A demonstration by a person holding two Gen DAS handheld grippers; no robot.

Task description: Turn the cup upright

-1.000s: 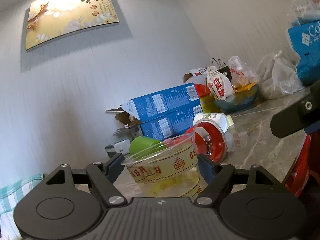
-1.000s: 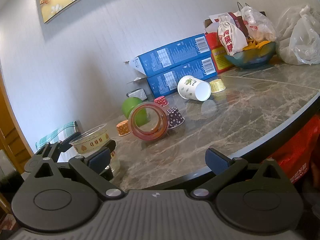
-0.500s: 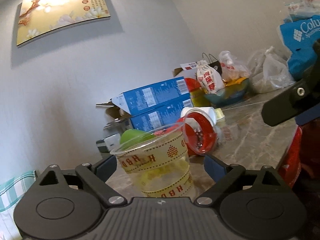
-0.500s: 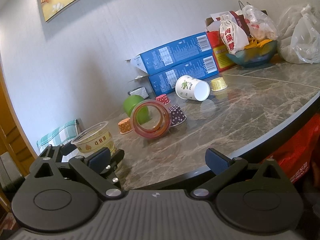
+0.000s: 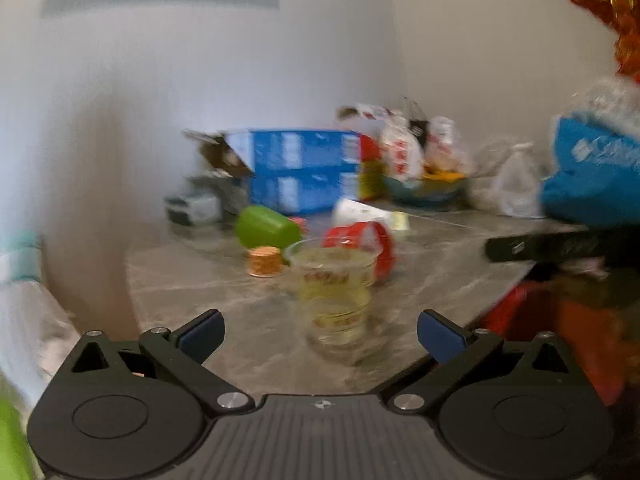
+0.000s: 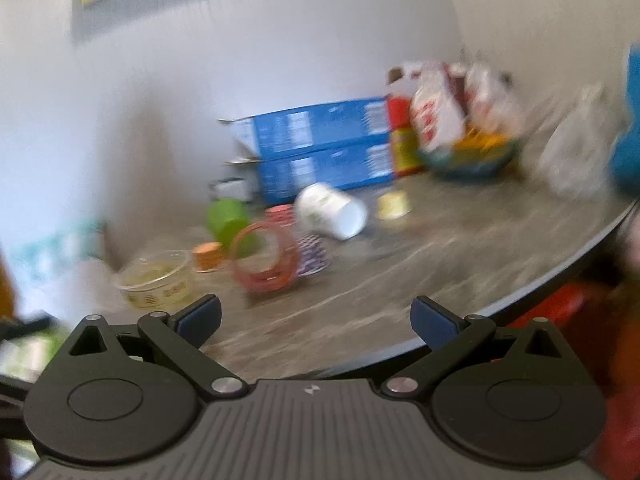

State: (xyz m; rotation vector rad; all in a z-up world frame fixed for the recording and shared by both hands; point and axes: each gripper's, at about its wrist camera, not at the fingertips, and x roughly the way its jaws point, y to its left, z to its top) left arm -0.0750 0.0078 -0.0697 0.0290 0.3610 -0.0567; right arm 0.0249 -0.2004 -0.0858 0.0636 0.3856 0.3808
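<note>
Although both views are smeared by motion blur, the clear plastic cup (image 5: 334,288) is seen upright at the centre of the left wrist view, mouth up on the marble table (image 5: 200,280), apart from the left gripper (image 5: 320,330), whose jaws are spread wide and hold nothing. Judged from this, it is set down and released. At right, the right gripper (image 6: 316,318) is likewise wide open and empty, the red cup (image 6: 266,258) lying sideways beyond it.
</note>
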